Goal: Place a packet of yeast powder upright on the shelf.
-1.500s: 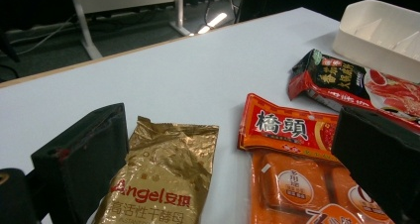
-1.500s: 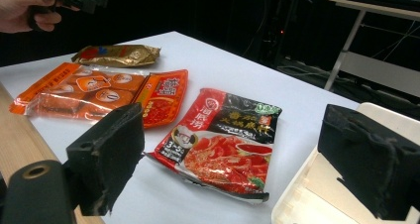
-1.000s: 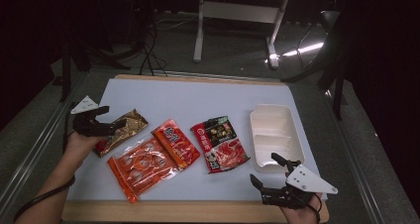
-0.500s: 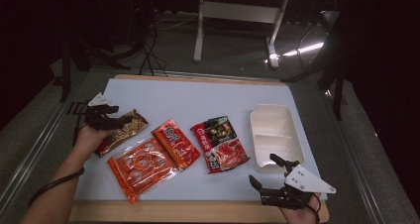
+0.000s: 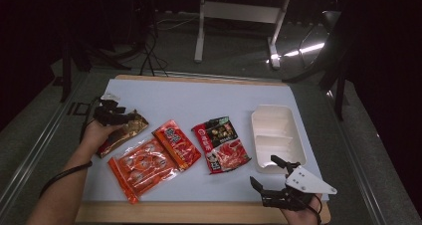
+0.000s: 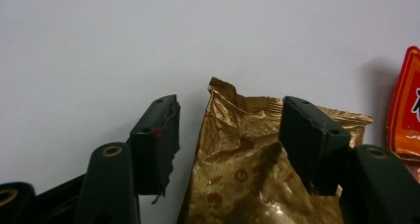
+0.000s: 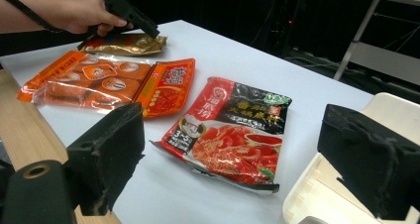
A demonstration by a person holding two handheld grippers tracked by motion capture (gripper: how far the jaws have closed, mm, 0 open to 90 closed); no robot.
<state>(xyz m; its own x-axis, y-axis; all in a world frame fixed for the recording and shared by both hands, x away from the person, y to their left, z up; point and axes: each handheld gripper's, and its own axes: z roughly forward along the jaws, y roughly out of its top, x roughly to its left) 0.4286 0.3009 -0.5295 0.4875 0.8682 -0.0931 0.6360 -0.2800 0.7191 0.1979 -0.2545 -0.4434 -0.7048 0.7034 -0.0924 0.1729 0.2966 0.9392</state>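
A gold packet (image 5: pixel 123 132) (image 6: pixel 247 179) (image 7: pixel 124 44) lies at the left of the white mat. My left gripper (image 5: pixel 115 111) (image 6: pixel 228 130) is open, with one jaw on each side of the packet's crinkled far end. It hangs low over the packet, and contact is unclear. This gripper (image 7: pixel 141 21) also appears far off in the right gripper view, held in a hand. Near the table's front right edge my right gripper (image 5: pixel 272 174) (image 7: pixel 237 144) stands open with nothing in it. It faces a red and black packet (image 5: pixel 221 143) (image 7: pixel 233 130).
A large orange packet (image 5: pixel 144 168) (image 7: pixel 84 80) and a smaller red one (image 5: pixel 176 143) (image 7: pixel 168 87) lie between the gold and red-black packets. A white two-compartment tray (image 5: pixel 276 135) (image 7: pixel 317 194) sits at the right. The white mat (image 5: pixel 199 100) rests on a wooden board (image 5: pixel 199 212).
My left gripper has moved right and slightly away from the person, from the mat's left edge to the far end of the gold packet. The right gripper has stayed put.
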